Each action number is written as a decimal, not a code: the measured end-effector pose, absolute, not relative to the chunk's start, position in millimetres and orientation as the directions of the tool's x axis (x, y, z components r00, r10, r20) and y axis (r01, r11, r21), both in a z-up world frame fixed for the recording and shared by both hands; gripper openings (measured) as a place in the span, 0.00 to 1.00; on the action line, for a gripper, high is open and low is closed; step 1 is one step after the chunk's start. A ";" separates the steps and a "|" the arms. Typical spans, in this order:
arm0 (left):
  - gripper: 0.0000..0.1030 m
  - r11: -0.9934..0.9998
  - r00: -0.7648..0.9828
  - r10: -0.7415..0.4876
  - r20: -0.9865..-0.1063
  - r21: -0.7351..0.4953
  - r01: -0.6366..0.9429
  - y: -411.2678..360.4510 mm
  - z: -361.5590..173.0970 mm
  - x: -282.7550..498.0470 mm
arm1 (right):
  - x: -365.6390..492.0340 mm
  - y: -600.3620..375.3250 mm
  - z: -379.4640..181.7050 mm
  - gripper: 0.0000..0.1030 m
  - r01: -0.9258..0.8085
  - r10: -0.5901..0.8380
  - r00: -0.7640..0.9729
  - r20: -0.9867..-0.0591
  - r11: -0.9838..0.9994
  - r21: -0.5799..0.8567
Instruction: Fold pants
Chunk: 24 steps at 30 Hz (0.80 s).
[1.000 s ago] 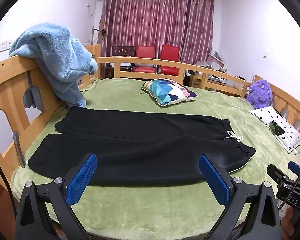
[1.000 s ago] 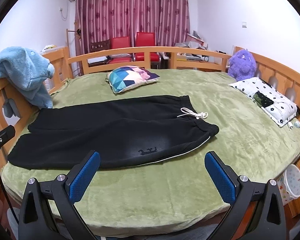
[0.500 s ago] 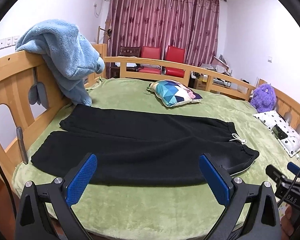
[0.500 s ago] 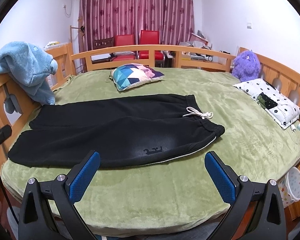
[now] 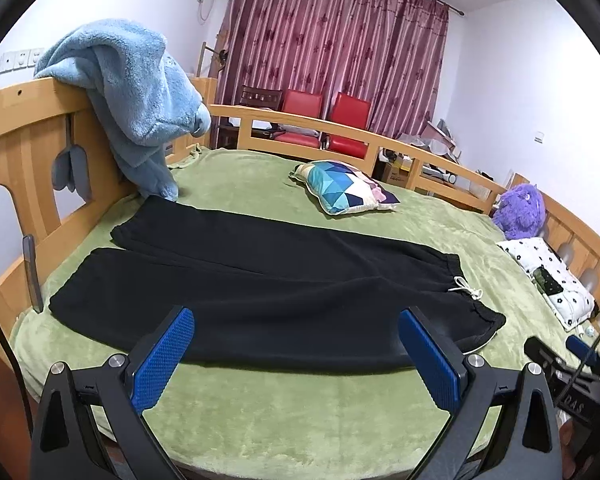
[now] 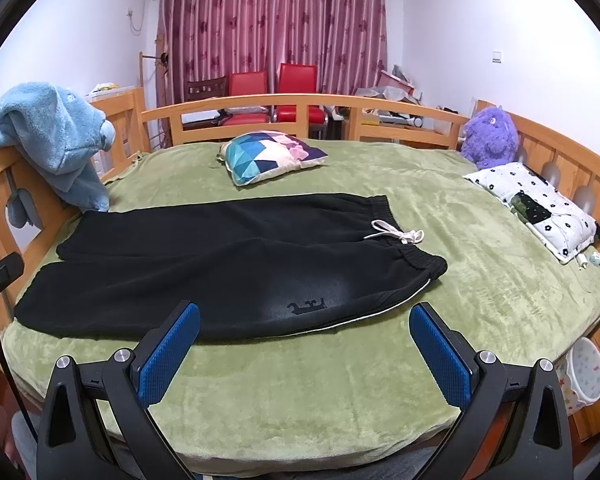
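Observation:
Black pants [image 5: 260, 292] lie flat across a green bed cover [image 5: 300, 408], legs to the left, waistband with a white drawstring [image 5: 466, 289] to the right. They also show in the right wrist view [image 6: 228, 268], drawstring [image 6: 396, 235] at the right. My left gripper [image 5: 296, 344] is open and empty, above the bed's near edge, just short of the pants. My right gripper [image 6: 304, 340] is open and empty, near the front edge below the waist end.
A wooden bed rail [image 5: 28, 152] carries a blue fleece blanket [image 5: 136, 92] at the left. A patterned cushion [image 6: 268, 154], a purple plush toy [image 6: 490, 136] and a spotted pillow [image 6: 540, 204] lie further back and right. A bin [image 6: 584, 372] stands beside the bed.
Both grippers have moved slightly forward and up toward the pants. The pants have not moved and both grippers stay open.

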<state>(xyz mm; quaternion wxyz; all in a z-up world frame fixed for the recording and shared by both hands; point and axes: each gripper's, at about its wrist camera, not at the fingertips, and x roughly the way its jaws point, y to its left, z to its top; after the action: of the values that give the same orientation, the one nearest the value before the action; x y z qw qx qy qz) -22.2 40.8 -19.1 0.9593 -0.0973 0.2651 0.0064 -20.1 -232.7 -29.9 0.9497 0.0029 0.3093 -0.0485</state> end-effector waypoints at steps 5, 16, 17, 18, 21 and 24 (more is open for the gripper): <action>1.00 0.979 0.855 -0.023 -0.518 -0.187 -0.087 46.8 -22.3 -23.1 | -18.8 -232.2 -28.0 1.00 0.112 -0.111 0.800 -0.590 0.993 -0.035; 1.00 0.970 0.847 -0.044 -0.530 -0.226 -0.091 57.4 -22.8 -15.3 | -18.3 -229.4 -23.8 1.00 0.124 -0.128 0.806 -0.578 0.991 -0.047; 1.00 0.972 0.844 -0.040 -0.534 -0.216 -0.091 56.3 -23.9 -15.6 | -17.3 -229.9 -23.6 1.00 0.129 -0.132 0.803 -0.581 0.991 -0.045; 1.00 0.974 0.843 -0.038 -0.537 -0.208 -0.089 55.1 -24.8 -15.4 | -17.5 -229.8 -23.7 1.00 0.133 -0.134 0.801 -0.583 0.990 -0.045; 1.00 0.977 0.843 -0.031 -0.537 -0.196 -0.089 54.0 -27.0 -14.0 | -18.0 -230.4 -25.3 1.00 0.137 -0.137 0.797 -0.588 0.990 -0.044; 1.00 0.979 0.841 -0.031 -0.540 -0.185 -0.083 51.7 -25.3 -11.1 | -17.4 -230.4 -26.6 1.00 0.142 -0.137 0.799 -0.585 0.989 -0.038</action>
<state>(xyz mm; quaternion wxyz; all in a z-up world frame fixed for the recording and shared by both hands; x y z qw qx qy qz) -11.1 51.7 -25.2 0.9542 -0.1008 0.2813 0.0137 -17.4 -230.4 -26.6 0.9484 0.0037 0.3083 -0.0734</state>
